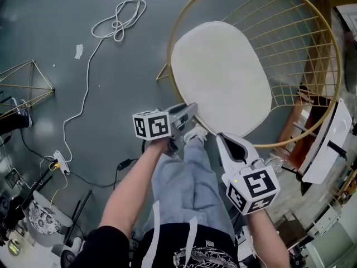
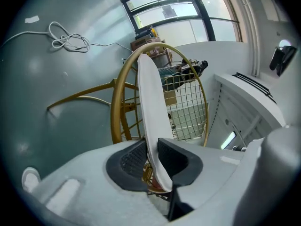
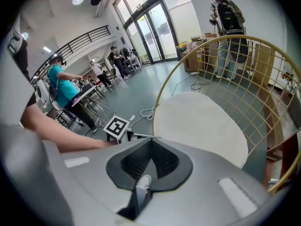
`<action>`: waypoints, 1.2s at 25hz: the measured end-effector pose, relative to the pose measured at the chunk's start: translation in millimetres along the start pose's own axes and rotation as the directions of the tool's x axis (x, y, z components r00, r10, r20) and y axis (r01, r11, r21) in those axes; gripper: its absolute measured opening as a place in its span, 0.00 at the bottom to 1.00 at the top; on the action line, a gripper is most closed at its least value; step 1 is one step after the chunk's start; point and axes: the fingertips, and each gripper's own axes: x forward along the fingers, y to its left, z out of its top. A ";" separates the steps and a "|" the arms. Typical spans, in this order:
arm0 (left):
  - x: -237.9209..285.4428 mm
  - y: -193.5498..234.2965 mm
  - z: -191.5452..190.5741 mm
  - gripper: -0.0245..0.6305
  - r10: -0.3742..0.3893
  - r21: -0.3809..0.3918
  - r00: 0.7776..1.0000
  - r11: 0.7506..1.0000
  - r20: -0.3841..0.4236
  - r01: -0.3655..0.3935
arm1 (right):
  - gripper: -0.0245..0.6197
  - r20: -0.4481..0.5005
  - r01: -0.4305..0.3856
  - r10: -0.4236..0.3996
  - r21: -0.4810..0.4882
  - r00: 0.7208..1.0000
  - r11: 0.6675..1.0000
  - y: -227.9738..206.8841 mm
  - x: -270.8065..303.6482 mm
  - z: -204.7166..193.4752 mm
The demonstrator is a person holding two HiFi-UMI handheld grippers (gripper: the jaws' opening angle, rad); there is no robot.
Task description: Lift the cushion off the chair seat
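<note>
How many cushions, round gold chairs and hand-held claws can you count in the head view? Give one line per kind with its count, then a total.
cushion: 1
round gold chair: 1
claws: 2 (left claw, right claw)
Total: 4
</note>
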 end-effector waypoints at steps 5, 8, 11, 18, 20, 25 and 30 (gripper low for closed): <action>-8.4 0.6 -3.0 0.10 -0.065 -0.085 0.998 0.994 -0.006 0.064 | 0.03 0.012 0.020 -0.021 0.054 1.000 0.998 2.7 8.0 -10.5; -12.1 -17.7 1.2 0.09 -0.074 -0.066 0.997 0.995 -0.018 0.073 | 0.03 0.031 0.041 -0.044 0.086 0.999 0.995 1.9 -0.6 -3.4; -16.4 -41.9 5.6 0.08 -0.095 -0.067 0.995 0.993 -0.015 0.094 | 0.03 0.062 0.064 -0.072 0.112 0.995 0.992 1.7 -13.4 7.1; -29.0 -72.2 9.6 0.08 -0.100 -0.037 0.994 0.994 -0.034 0.099 | 0.03 0.125 0.097 -0.119 0.169 0.985 0.981 12.9 -23.9 11.0; -27.6 -94.8 18.4 0.08 -0.098 -0.016 0.995 0.995 -0.036 0.097 | 0.03 0.151 0.106 -0.134 0.181 0.979 0.978 13.9 -37.9 22.7; -39.5 -130.7 21.1 0.08 -0.099 0.001 0.994 0.995 -0.037 0.100 | 0.03 0.192 0.113 -0.157 0.223 0.969 0.968 24.3 -62.0 30.8; -56.6 -156.4 28.6 0.08 -0.115 0.009 0.993 0.993 -0.016 0.115 | 0.03 0.242 0.118 -0.183 0.260 0.953 0.958 25.9 -84.5 37.5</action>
